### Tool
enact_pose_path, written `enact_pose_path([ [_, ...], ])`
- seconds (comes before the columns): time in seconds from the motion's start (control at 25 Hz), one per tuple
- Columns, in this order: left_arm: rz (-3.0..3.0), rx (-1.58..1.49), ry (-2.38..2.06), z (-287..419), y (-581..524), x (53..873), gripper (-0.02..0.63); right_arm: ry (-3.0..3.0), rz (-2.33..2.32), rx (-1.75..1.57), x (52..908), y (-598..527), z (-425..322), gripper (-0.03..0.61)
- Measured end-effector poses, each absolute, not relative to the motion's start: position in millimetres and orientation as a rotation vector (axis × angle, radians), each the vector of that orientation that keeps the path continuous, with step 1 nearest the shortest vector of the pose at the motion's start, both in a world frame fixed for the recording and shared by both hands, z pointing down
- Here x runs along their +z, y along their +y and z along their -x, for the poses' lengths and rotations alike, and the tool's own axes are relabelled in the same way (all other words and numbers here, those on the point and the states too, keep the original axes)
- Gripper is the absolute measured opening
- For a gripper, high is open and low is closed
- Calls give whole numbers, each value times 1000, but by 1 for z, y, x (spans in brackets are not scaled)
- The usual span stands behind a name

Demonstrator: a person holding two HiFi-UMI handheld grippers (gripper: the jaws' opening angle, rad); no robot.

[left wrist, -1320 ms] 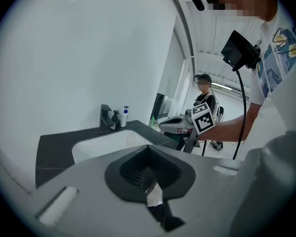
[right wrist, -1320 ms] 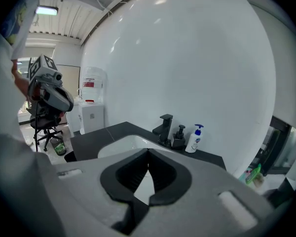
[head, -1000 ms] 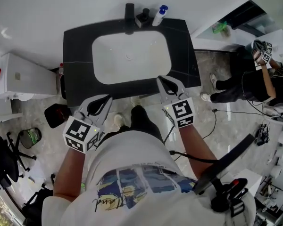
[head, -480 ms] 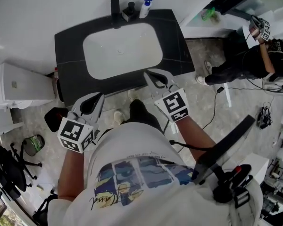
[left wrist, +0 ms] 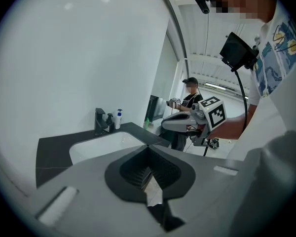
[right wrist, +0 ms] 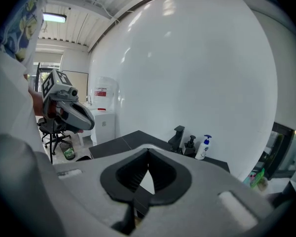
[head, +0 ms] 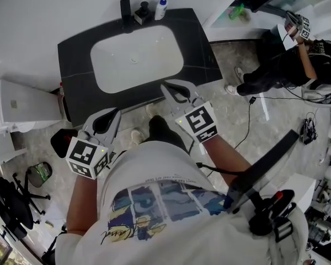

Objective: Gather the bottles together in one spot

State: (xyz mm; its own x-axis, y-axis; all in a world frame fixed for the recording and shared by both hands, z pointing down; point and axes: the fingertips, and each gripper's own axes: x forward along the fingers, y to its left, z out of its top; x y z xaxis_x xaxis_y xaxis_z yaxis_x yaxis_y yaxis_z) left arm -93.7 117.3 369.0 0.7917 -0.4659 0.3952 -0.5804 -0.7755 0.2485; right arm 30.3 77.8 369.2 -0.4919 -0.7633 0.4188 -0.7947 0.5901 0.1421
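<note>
A white pump bottle with a blue top (head: 160, 6) stands at the back of the black counter (head: 201, 54), beside a black dispenser (head: 141, 13) and the black faucet (head: 124, 8). The same white bottle (right wrist: 203, 147) and dispenser (right wrist: 190, 145) show far ahead in the right gripper view, and the bottle (left wrist: 118, 119) is small in the left gripper view. My right gripper (head: 165, 85) hovers over the counter's front edge, shut and empty. My left gripper (head: 116, 111) hangs in front of the counter over the floor, shut with nothing in it.
A white sink basin (head: 102, 51) fills the counter's middle. A white cabinet (head: 22, 99) stands to the left, with a small red-capped bottle (head: 60, 86) between it and the counter. Another person (head: 289, 65) sits at the right. A green bottle (head: 236, 10) is on a ledge. Cables (head: 254, 126) lie on the floor.
The counter has slid left and up in the head view. My right gripper has shifted left along the counter's front edge. Both grippers stay shut.
</note>
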Motion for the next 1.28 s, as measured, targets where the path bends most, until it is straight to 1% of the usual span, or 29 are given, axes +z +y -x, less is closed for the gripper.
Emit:
enact_pose_path([
  [0.64,-2644,463,-733,68,104,373,2,-2398,-1278,109,356,73,-44,0],
  [1.28,-2650,470,-763,66,111,367,2,-2430,-1251,97,347,82,-41,0],
])
